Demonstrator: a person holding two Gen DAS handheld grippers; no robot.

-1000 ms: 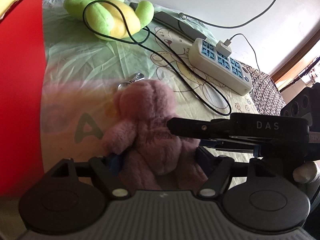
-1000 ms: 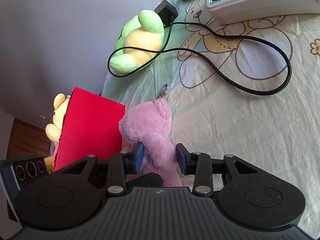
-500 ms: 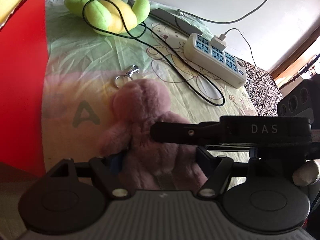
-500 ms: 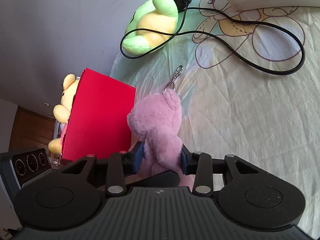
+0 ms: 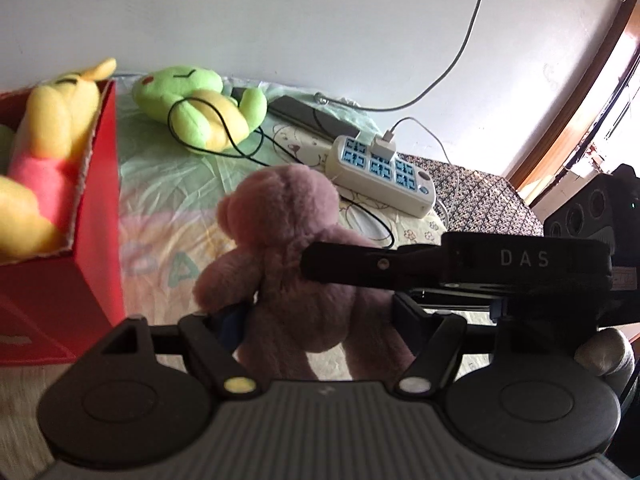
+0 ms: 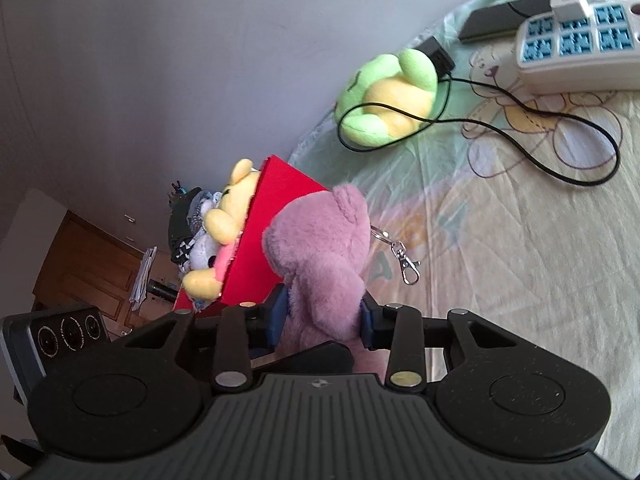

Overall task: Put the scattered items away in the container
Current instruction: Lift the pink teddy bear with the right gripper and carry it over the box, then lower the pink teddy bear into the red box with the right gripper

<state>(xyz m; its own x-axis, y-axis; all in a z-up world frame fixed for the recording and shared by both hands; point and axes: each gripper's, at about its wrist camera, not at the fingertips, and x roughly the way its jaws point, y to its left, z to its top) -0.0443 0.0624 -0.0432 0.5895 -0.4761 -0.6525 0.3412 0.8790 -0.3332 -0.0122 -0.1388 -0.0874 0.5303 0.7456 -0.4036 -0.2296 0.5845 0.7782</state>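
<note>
A pink plush bear (image 5: pixel 288 248) is held off the bed by both grippers. My left gripper (image 5: pixel 320 316) is shut on its lower body. My right gripper (image 6: pixel 322 316) is shut on its body from the side, and its finger crosses the left wrist view (image 5: pixel 360 266). The bear (image 6: pixel 324 256) has a metal key clasp (image 6: pixel 408 268) hanging free. The red box (image 5: pixel 96 216) stands at the left and holds a yellow plush bear (image 5: pixel 44 152). A green plush frog (image 5: pixel 200 108) lies on the bed behind.
A black cable (image 5: pixel 216 136) loops over the frog. A white power strip (image 5: pixel 384 176) with a plugged charger lies at the back right beside a dark flat device (image 5: pixel 308 118). The wall is close behind the bed.
Both grippers have lifted the pink bear off the sheet and the view has risen, so the box's open top and the yellow bear inside now show.
</note>
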